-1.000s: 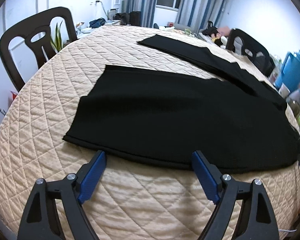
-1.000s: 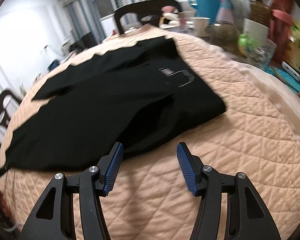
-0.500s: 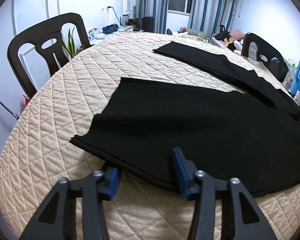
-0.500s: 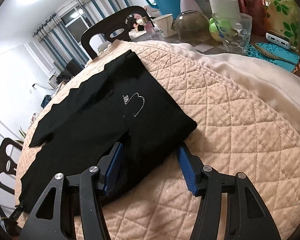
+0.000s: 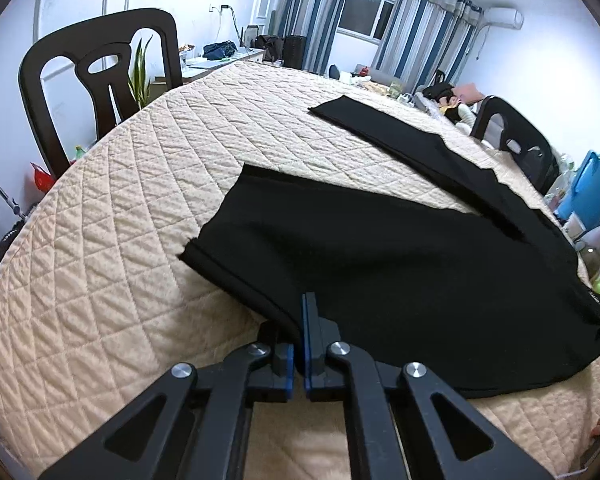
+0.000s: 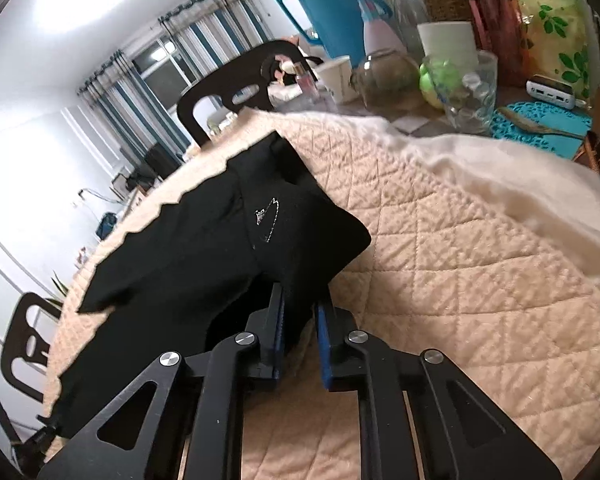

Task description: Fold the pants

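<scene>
Two claws grip the black pants (image 5: pixel 400 280), which lie spread on the quilted counter (image 5: pixel 140 280). Left claw (image 5: pixel 301 320) is clenched on the near leg's hem edge; right claw (image 6: pixel 300 312) is clamped on the waistband corner, close to the stitched logo (image 6: pixel 266 216). The far leg (image 5: pixel 400 140) lies beyond the near leg, angled apart from it. To fold well: lift both grips evenly, keep the held edge taut between them, carry it over to the far leg, align the edges, then release. Avoid dragging cloth toward the clutter (image 6: pixel 460 80) past the waistband.
</scene>
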A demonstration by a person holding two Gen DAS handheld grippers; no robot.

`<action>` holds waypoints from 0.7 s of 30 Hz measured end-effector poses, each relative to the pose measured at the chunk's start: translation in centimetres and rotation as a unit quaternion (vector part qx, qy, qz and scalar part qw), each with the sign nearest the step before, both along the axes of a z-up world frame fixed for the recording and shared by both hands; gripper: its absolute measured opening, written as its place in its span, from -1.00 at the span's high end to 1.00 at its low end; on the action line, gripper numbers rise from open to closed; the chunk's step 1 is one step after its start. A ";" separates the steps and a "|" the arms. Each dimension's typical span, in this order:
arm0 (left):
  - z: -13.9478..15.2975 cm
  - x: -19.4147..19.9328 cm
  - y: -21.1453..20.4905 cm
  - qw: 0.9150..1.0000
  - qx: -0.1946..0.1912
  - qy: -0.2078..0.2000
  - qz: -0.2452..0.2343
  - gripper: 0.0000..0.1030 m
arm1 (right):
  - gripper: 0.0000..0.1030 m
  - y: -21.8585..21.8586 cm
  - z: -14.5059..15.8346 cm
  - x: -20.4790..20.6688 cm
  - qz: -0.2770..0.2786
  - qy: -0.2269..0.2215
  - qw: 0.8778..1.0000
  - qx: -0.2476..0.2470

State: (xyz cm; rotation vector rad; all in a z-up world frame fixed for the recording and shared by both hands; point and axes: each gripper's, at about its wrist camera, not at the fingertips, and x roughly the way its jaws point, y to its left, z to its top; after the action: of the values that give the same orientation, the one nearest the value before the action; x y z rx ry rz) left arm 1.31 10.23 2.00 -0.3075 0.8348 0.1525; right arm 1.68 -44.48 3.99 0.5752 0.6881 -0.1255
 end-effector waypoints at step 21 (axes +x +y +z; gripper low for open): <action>1.6 -1.8 1.9 0.997 0.056 -0.002 0.057 0.80 | 0.53 0.3 2.6 -3.1 -0.020 0.031 0.989 -0.142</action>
State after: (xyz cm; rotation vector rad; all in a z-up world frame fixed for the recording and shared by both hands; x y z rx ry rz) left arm -0.47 12.14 3.60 -0.2497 0.8018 0.3050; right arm -1.42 -44.15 6.59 0.3131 0.7043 -0.2759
